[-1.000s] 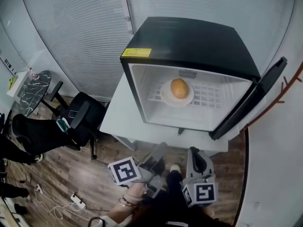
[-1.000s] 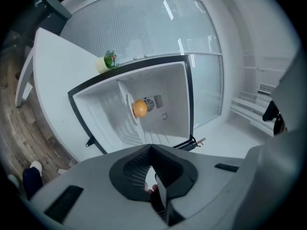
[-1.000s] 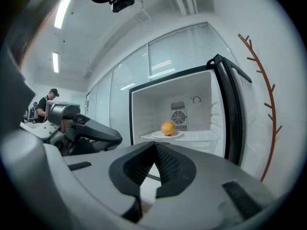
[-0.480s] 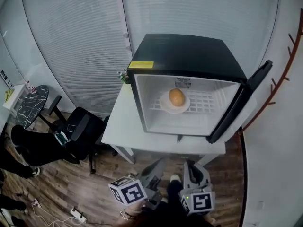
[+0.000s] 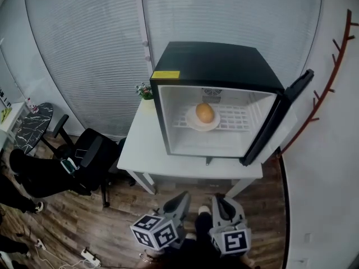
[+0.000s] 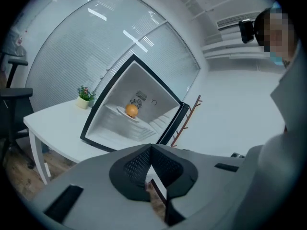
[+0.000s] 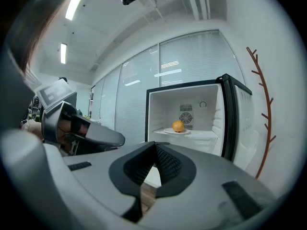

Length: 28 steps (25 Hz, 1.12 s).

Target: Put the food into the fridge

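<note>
Food [image 5: 205,112], a round orange piece, sits on a white plate [image 5: 191,125] on the wire shelf [image 5: 238,116] inside a small black fridge [image 5: 224,63]. The fridge's door [image 5: 276,119] stands swung wide open to the right. The rest of the white interior holds nothing else that can be made out.

The fridge stands on a white tabletop [image 5: 143,150], with a small potted plant [image 5: 145,91] just beside its left wall at the far edge.

Below, well apart from the tabletop, the person holds both tools low over the wood floor [image 5: 115,206]. The left tool [image 5: 181,199] is clenched, its jaws pressed together with nothing between them. The right tool [image 5: 222,202] is likewise closed and empty. Both point toward the open fridge.

Frosted glass walls with slatted blinds [image 5: 90,49] back the room. A black office chair [image 5: 92,153] stands left of the tabletop, and a round dark marbled table [image 5: 32,122] stands farther left. A reddish branch-shaped coat rack [image 5: 331,74] runs up the white wall on the right. A power strip [image 5: 90,255] with a pale cable lies on the floor at lower left.
</note>
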Available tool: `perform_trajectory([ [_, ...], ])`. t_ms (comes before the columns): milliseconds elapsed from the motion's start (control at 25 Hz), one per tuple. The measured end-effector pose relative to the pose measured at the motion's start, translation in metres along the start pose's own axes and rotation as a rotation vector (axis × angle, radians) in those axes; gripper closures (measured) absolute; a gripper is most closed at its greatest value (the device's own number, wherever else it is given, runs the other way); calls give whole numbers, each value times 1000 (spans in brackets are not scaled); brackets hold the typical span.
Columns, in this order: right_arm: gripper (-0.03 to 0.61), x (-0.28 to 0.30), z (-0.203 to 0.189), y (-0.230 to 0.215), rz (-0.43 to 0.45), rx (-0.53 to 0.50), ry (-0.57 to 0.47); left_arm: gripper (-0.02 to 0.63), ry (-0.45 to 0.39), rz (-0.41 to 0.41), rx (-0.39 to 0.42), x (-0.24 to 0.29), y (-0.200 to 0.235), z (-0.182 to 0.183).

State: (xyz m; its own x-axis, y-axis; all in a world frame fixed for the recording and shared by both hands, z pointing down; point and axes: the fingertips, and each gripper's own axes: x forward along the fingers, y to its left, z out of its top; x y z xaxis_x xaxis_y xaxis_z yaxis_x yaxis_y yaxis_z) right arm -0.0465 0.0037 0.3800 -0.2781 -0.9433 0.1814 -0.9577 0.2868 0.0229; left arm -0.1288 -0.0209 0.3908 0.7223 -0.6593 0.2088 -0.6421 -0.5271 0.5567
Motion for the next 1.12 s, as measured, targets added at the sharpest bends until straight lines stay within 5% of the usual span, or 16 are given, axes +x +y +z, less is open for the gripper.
perform_trajectory([
  [240,584,-12,-6,5,5,-5,8,621,-6,67,105,-11,-2,-7],
  [920,584,-34,-17,26,5,-8,-5,621,25,93,218,-36,-11,-32],
  [1120,584,-31,-16,28,4,-19,-1,620,31,133,345,-38,-8,-34],
])
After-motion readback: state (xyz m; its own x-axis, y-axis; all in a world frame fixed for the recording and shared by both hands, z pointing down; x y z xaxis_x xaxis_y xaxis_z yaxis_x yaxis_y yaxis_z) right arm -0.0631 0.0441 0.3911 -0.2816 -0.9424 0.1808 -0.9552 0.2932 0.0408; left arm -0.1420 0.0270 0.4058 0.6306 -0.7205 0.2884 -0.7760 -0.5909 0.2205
